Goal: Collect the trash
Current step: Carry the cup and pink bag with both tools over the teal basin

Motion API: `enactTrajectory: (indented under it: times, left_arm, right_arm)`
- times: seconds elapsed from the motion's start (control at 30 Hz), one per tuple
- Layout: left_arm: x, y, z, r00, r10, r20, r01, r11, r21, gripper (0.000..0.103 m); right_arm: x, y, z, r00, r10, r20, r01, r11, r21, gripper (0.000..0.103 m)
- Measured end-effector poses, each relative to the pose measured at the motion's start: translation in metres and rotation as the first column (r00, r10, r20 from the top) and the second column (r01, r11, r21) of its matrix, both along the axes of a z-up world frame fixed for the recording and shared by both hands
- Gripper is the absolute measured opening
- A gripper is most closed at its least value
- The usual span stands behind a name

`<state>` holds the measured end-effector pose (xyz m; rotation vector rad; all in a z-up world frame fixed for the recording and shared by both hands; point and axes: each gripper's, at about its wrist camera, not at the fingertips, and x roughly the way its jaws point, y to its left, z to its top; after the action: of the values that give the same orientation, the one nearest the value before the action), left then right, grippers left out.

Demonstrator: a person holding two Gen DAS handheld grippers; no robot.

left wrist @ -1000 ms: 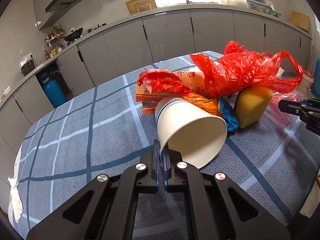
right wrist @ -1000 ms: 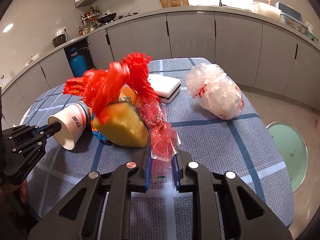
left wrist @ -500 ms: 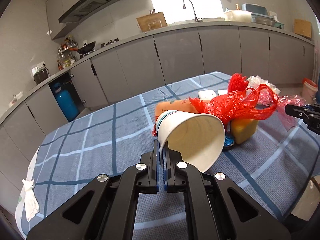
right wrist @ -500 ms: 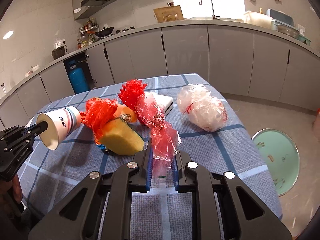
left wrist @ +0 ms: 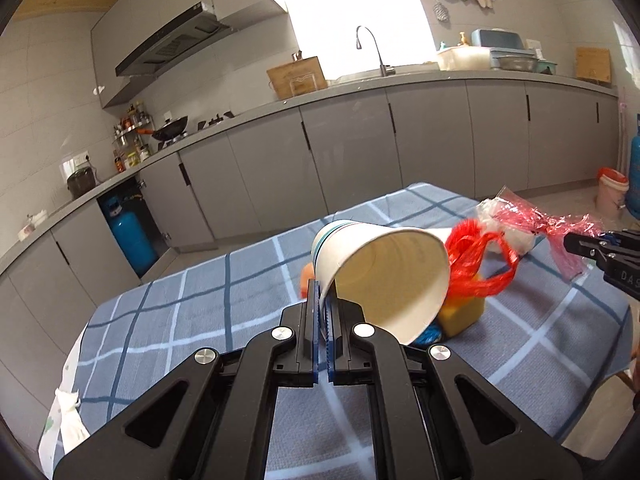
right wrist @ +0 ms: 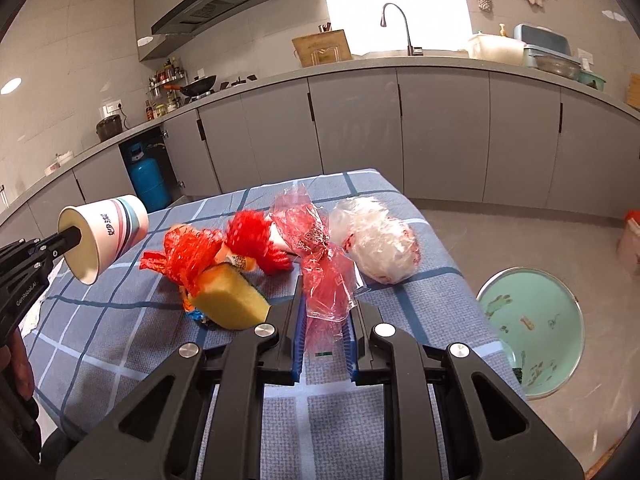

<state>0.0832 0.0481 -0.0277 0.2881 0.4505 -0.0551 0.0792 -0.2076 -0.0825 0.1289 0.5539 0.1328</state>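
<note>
My left gripper is shut on the rim of a white paper cup and holds it in the air above the table; the cup also shows in the right wrist view. My right gripper is shut on a clear red plastic wrapper, lifted off the table; it also shows in the left wrist view. A red plastic bag, a yellow sponge and a crumpled white plastic bag lie on the blue checked tablecloth.
A green trash bin stands open on the floor to the right of the table. Grey kitchen cabinets run behind it. A blue gas cylinder stands in an open cabinet. An orange-lidded bucket is on the floor far right.
Both grippers have risen and pulled back from the table. The cup is lifted higher off the cloth, and the red wrapper has come up clear of the trash pile.
</note>
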Motion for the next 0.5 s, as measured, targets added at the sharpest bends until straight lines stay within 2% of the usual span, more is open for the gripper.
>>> enactTrajectory:
  times: [0.23, 0.5]
  left_arm:
    - [0.01, -0.033, 0.014, 0.997, -0.071, 0.041, 0.071, 0.997, 0.002, 0.004]
    - [0.019, -0.078, 0.022, 0.982, -0.176, 0.07, 0.175, 0.984, 0.021, 0.004]
  right_arm:
    - [-0.002, -0.026, 0.005, 0.998, -0.052, 0.02, 0.052, 0.999, 0.016, 0.017]
    - [-0.003, -0.058, 0.009, 0.991, -0.126, 0.035, 0.125, 0.992, 0.022, 0.017]
